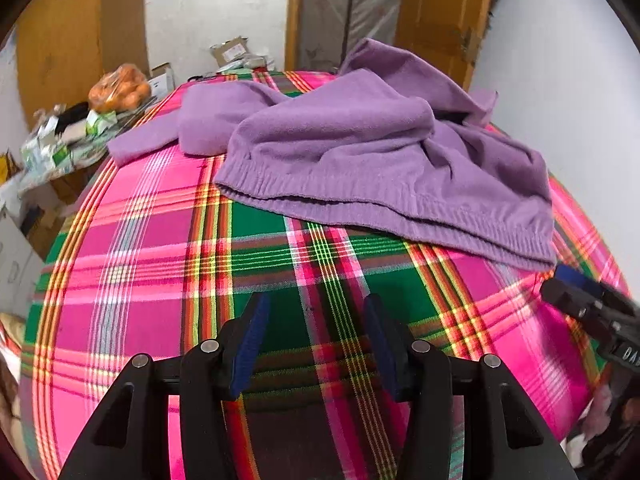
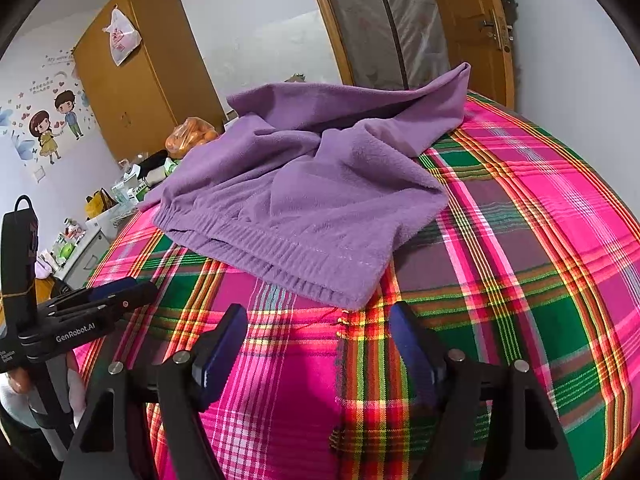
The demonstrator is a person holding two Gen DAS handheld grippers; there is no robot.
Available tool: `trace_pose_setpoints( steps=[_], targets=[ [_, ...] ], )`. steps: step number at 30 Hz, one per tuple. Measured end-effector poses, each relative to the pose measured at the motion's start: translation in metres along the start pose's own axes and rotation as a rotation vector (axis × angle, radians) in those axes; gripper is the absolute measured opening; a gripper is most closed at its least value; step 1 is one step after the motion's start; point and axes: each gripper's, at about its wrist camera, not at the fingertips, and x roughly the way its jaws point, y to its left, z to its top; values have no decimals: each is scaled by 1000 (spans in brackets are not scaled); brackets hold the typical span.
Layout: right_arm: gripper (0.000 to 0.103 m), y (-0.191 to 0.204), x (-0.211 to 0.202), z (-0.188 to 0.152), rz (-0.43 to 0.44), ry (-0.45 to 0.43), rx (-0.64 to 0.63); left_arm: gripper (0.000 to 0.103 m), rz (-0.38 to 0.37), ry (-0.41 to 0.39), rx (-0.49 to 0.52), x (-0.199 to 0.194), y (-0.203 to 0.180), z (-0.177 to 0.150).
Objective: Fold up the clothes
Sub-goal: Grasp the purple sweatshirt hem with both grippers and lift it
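Note:
A crumpled purple sweater (image 1: pixel 360 152) lies on the plaid bed sheet (image 1: pixel 160 240), its ribbed hem (image 1: pixel 400 216) turned toward me. My left gripper (image 1: pixel 315 304) hovers open over bare sheet, short of the hem, with nothing between its blue pads. At the right edge of the left wrist view, my right gripper (image 1: pixel 568 284) sits near the hem's right corner. In the right wrist view the sweater (image 2: pixel 304 192) fills the middle. My right gripper (image 2: pixel 319 314) is open, and the hem's near corner (image 2: pixel 352 300) lies just beyond its fingertips, untouched. My left gripper (image 2: pixel 128 292) shows at the left.
Left of the bed (image 2: pixel 540 240) stands a cluttered side table (image 1: pixel 60 140) with a bag of oranges (image 1: pixel 120 88) and boxes. A wooden wardrobe (image 2: pixel 140 80) stands behind it and a door (image 2: pixel 472 20) at the back right. A white wall runs along the bed's right side.

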Motion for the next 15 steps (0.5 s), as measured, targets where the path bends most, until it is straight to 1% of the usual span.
trace_pose_setpoints(
  steps=[2,5,6,9,12,15],
  targets=[
    [75,-1,0,0,5,-4,4,51,1,6,12,-1,-1,0],
    [75,-2,0,0,10,-6,12,52,13,18,76,1,-6,0],
    [75,-2,0,0,13,-5,15,51,16,17,79,1,-6,-1],
    [75,-3,0,2,19,2,29,51,14,11,68,1,-4,0],
    [74,-6,1,4,32,11,53,45,6,3,39,1,4,5],
    [74,-8,3,8,50,20,76,45,14,-17,29,2,11,14]
  ],
)
